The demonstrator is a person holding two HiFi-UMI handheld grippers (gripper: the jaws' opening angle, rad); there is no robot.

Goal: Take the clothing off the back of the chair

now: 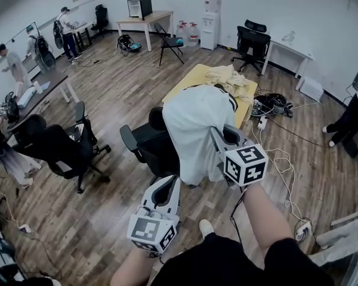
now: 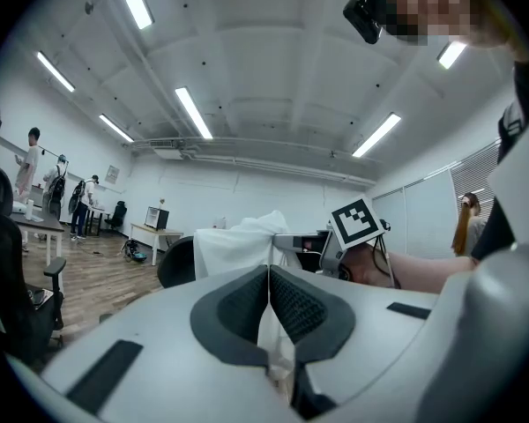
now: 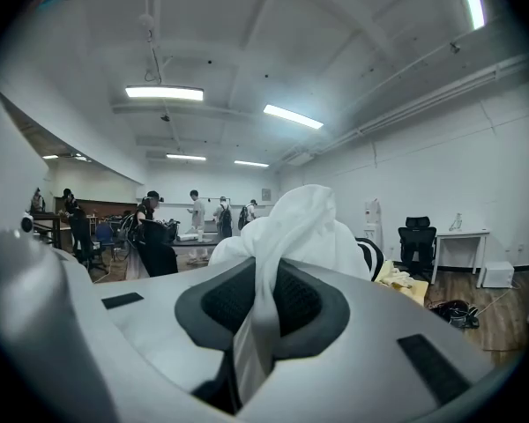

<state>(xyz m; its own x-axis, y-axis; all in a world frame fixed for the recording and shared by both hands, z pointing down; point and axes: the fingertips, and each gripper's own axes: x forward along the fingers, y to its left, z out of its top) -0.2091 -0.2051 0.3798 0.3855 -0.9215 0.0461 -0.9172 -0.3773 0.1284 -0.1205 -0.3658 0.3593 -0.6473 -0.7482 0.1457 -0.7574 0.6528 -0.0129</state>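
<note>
Found white garment point(image 1: 197, 127) draped over the back of black office chair point(image 1: 148, 149), straight ahead of both sets of jaws. Found right gripper point(image 3: 267, 271) closed on a bunched fold of it: cloth pinched between the pads, rising out of the gap and mounding just beyond the tips. Found left gripper point(image 2: 269, 273) closed as well, pads meeting at the tips, with a thin strip of the same white cloth caught in the gap lower between them. Noted the main body of the garment beyond and slightly left of those tips in the left gripper view. Placed the left grip at the lower hem and the right grip higher, on the garment's right side, per the head view. Noted beyond the chair, farther ahead of the jaws, yellow table point(image 1: 191, 79) bearing cream cloth point(image 1: 228, 76). Noted second black chair point(image 1: 58, 146) well off to the left on wooden floor point(image 1: 116, 97).
</note>
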